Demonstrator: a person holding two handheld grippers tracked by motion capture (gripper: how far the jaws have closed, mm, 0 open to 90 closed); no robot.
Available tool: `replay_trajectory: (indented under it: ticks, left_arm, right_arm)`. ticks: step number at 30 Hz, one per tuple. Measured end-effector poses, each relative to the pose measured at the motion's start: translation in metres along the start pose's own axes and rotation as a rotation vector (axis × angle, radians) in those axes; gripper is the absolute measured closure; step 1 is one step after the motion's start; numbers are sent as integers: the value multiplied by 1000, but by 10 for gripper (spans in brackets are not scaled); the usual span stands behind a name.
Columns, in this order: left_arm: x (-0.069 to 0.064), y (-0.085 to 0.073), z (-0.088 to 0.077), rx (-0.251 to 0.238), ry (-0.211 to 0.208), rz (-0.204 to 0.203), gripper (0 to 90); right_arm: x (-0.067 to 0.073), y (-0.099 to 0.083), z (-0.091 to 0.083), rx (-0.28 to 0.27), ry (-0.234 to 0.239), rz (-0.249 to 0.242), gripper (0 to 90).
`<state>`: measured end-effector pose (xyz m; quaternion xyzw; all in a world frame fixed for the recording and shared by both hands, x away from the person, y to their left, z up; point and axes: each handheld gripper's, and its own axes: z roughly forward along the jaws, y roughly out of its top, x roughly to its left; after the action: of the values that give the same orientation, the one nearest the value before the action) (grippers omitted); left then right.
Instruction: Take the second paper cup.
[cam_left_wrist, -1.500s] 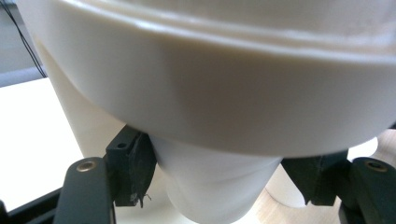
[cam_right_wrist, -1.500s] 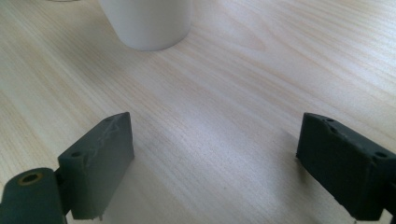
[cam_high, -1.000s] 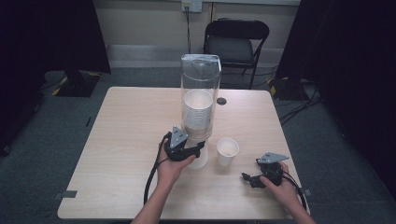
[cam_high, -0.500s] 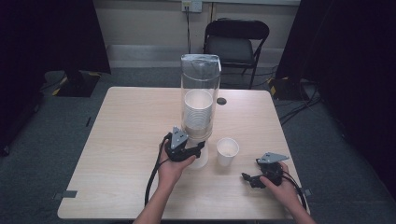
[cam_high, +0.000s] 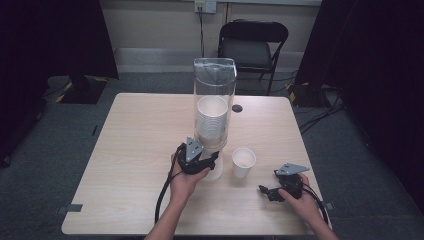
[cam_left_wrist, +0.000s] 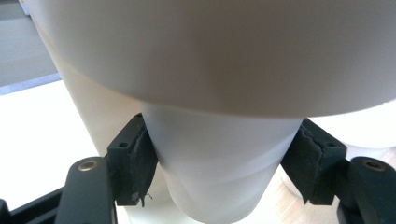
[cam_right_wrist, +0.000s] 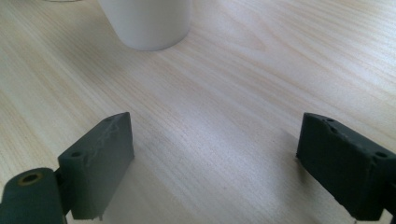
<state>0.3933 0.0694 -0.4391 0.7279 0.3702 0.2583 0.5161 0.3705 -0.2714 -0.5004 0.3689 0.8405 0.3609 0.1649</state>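
A tall clear dispenser tube (cam_high: 215, 82) stands mid-table with a stack of white cups (cam_high: 212, 119) inside. At its base my left gripper (cam_high: 214, 161) is shut on the lowest white cup (cam_high: 215, 173). In the left gripper view both pads press the cup's (cam_left_wrist: 219, 158) tapered sides, with the left gripper (cam_left_wrist: 219, 170) around it. A single white cup (cam_high: 243, 162) stands upright to the right of the tube. My right gripper (cam_high: 265, 191) rests low on the table at the front right, open, with bare wood between its jaws (cam_right_wrist: 215, 158) and the single cup (cam_right_wrist: 147, 21) just ahead.
The pale wooden table (cam_high: 135, 140) has wide bare areas left of the tube and along the front. A small dark disc (cam_high: 237, 108) lies behind the tube. A black folding chair (cam_high: 252, 45) stands beyond the far edge. Cables trail from both grippers.
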Motion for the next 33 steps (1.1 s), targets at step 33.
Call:
replay_trajectory:
  ticks: [33]
  left_arm:
    - [8, -44, -27, 289, -82, 49, 333]
  right_arm:
    - [-1, 0, 0, 2, 9, -7, 92]
